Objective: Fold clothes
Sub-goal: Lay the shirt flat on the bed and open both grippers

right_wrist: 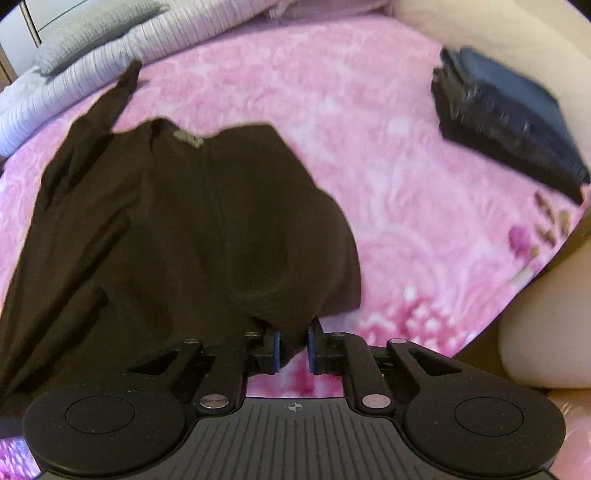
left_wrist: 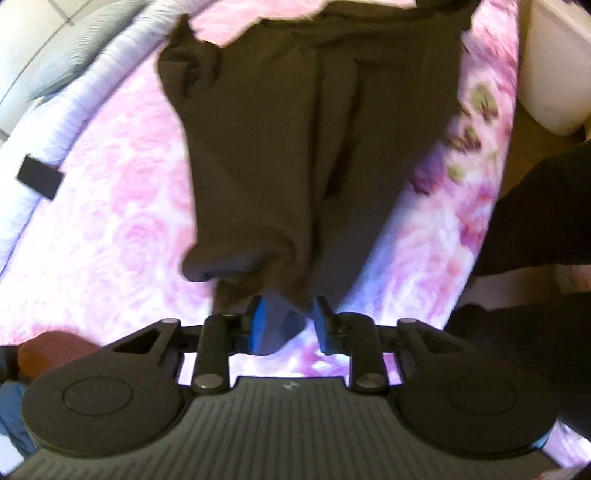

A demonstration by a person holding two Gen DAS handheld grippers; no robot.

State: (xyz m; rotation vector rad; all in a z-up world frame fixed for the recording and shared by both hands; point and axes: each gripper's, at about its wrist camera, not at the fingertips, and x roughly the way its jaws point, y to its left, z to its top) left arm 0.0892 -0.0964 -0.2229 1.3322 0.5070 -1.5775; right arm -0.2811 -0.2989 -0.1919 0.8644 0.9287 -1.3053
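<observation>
A dark brown garment point(left_wrist: 277, 147) lies spread on a pink flowered blanket point(left_wrist: 110, 221). In the left wrist view its near hem bunches up at my left gripper point(left_wrist: 290, 325). The jaws stand apart with a fold of the cloth between them. That fold lies against the blue left pad point(left_wrist: 260, 326) and is clear of the right one. In the right wrist view the same garment point(right_wrist: 184, 221) shows a label near its collar, and a sleeve trails to the upper left. My right gripper point(right_wrist: 293, 349) is at the near hem. Its jaws are parted, and the cloth's edge hangs loose between the pads.
A folded stack of dark blue clothes point(right_wrist: 506, 118) sits at the blanket's far right. A white ribbed duvet point(right_wrist: 110, 55) and a grey pillow point(right_wrist: 92, 33) lie along the far edge. A white bin point(left_wrist: 554, 66) stands beyond the bed. A person's dark clothing point(left_wrist: 535, 221) is at the right.
</observation>
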